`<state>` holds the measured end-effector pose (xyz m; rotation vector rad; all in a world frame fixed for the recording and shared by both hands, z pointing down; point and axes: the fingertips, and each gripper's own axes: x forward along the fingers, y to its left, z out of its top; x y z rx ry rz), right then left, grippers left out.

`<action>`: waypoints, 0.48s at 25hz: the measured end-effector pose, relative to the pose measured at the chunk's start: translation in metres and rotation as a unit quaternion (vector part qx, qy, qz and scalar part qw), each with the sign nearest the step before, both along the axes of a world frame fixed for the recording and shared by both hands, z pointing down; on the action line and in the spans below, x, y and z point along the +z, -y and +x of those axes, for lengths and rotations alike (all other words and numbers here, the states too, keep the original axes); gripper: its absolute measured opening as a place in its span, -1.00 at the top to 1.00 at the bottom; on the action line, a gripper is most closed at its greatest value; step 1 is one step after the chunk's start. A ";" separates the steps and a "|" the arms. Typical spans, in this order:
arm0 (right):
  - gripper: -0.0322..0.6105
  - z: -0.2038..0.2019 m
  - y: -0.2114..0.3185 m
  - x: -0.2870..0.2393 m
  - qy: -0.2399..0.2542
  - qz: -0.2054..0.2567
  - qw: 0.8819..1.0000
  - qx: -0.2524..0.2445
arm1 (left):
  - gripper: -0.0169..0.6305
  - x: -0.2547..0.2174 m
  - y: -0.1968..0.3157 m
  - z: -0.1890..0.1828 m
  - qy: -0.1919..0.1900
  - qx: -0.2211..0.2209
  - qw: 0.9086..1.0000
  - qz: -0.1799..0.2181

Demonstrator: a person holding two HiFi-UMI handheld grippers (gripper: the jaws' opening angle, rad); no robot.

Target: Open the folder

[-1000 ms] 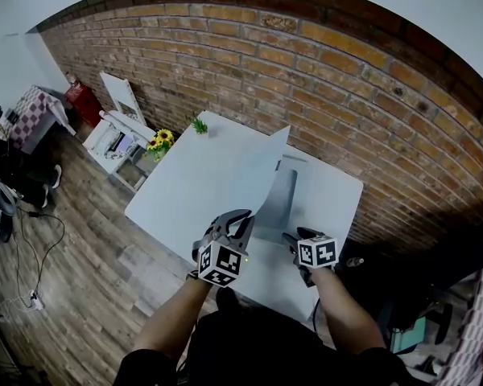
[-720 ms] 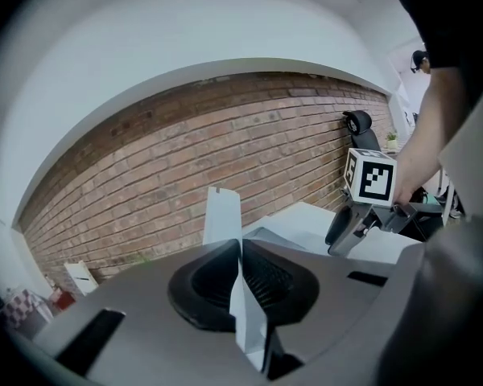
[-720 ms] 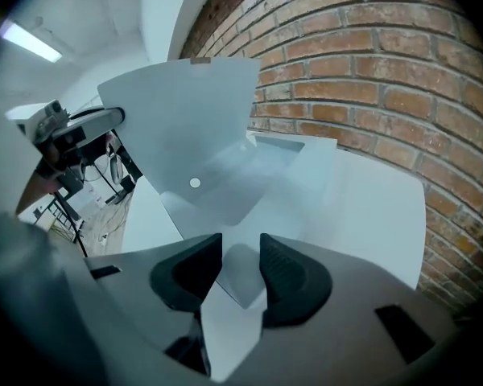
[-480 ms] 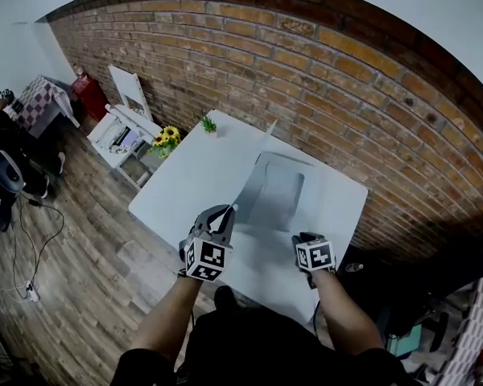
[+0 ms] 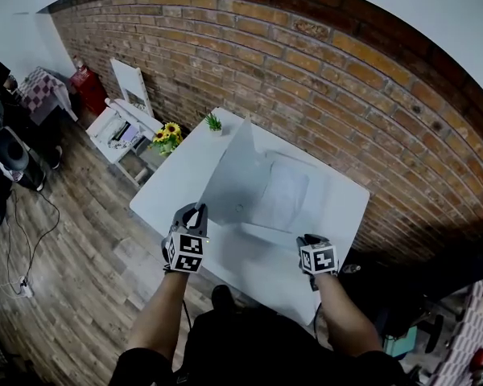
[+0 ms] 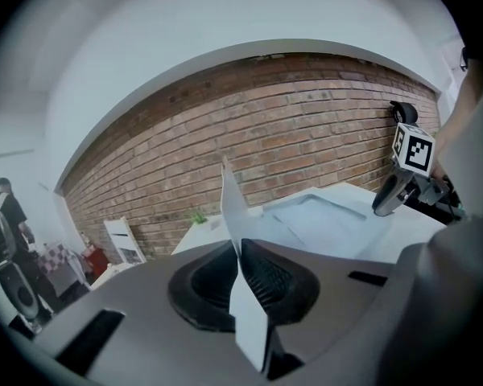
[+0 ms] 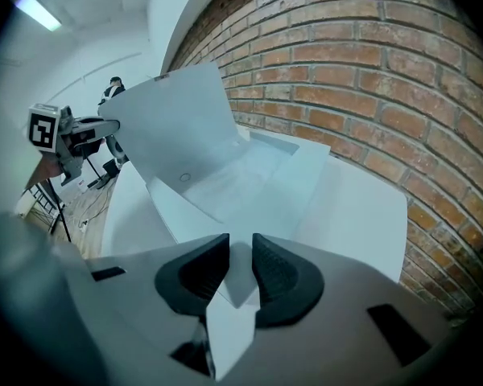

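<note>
Folder: one, lying on the white tabletop toward the far right side, near the brick wall. Its base is flat on the tabletop. Its cover is raised along the left side and stands nearly upright, inner face turned to the right.

Grippers: two, one in each of your hands.
- Your left gripper is at the near end of the cover. In the left gripper view its jaws are clenched on the thin white sheet, which runs edge-on between the pads.
- Your right gripper is at the folder's near right corner, well apart from the left one. Its jaws have just been closing. In the right gripper view a pale corner of the folder's base sits between them and the pads look to be pressing on it.

Contents: the open folder shows a pale inner panel with a raised rim. You cannot tell whether loose paper lies in it. One small round mark shows on the cover's inner face.

Other counts: one small green plant at the tabletop's far corner. One bunch of yellow flowers sits just beside that corner, lower down, its holder not made out. One white stand is on the wooden floor next to the flowers.
</note>
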<state>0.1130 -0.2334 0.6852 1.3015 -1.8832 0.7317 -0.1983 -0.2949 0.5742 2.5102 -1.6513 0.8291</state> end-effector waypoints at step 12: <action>0.59 0.001 -0.003 0.003 0.005 0.002 1.000 0.021 | 0.86 0.032 0.015 -0.043 -0.030 -0.053 0.997 -0.040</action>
